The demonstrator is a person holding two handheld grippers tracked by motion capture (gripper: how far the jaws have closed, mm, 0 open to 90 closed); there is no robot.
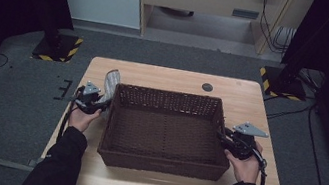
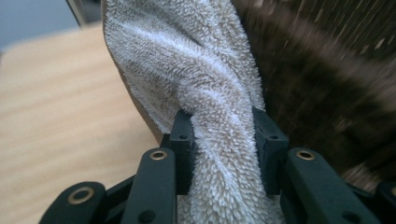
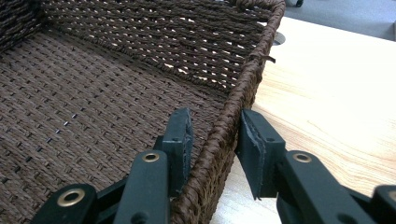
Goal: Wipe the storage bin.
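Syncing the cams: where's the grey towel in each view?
High view: towel stands left of centre, outside the basket's far-left corner, held in the left gripper.
Left gripper view: fills the centre, pinched between the jaws.
Right gripper view: not in the picture; the right gripper straddles the basket's wall.
Shared landmark: the brown woven basket.

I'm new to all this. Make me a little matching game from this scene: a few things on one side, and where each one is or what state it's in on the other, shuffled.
Things:
1. towel
2. wicker basket
3. right tongs
4. round dark spot

Places or states:
A. astride the basket's right rim
B. on the tabletop behind the basket
C. pinched in the left tongs
D. mid-table, nothing inside

Pairs: 1-C, 2-D, 3-A, 4-B
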